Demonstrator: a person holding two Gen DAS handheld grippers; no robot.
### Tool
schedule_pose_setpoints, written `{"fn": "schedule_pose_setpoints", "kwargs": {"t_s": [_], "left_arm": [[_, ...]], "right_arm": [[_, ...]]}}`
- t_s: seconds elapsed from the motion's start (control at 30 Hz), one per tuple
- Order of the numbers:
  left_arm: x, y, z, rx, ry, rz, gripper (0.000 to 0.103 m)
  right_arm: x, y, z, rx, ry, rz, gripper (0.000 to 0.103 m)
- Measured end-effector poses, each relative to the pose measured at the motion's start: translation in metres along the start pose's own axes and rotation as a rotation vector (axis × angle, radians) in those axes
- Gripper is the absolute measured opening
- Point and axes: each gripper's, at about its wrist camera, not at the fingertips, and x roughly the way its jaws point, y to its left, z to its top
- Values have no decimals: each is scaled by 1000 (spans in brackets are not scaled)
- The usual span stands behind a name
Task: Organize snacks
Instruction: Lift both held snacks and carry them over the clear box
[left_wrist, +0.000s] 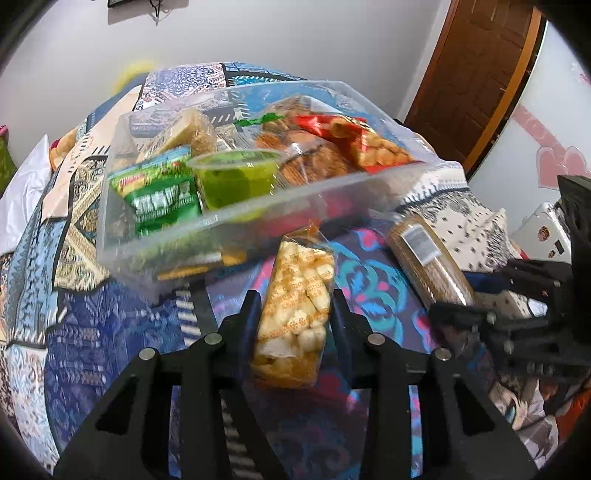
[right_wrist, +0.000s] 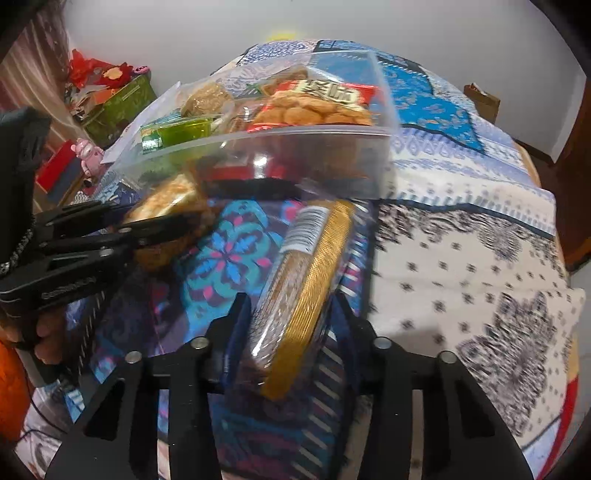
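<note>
Two packets gripped, one per tool: left gripper (left_wrist: 295, 314) clamped on puffed-snack packet (left_wrist: 295, 314), right gripper (right_wrist: 291, 317) clamped on gold-edged biscuit sleeve (right_wrist: 303, 280), both likely bound for clear bin (left_wrist: 258, 206) just beyond on patterned bedspread (left_wrist: 110, 332), already crowded with snacks.

A bin (left_wrist: 229, 221) sits on the bedspread (left_wrist: 110, 332) at upper centre of the left view, snacks inside. Below it lies a puffed-snack pack (left_wrist: 295, 306); a biscuit roll (left_wrist: 428, 258) lies to the right.
</note>
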Motion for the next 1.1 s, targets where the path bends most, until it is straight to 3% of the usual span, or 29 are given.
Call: {"fn": "schedule_pose_setpoints", "kwargs": {"t_s": [0.17,0.47,0.8,1.1], "left_arm": [[-11,-10,-14,13,-9,30,37],[-11,-10,-16,-28,-7,21,37],[-15,-6,-16,-75,-33,13,36],[-55,-4,-9,-97,-138,13,36]], "right_arm": [[2,2,7,26,2,-7,38],[18,15,25,-14,-16,-110,41],[24,11,27,8,-23,-66,37],[-6,28,15,-16,-80,-39,37]]}}
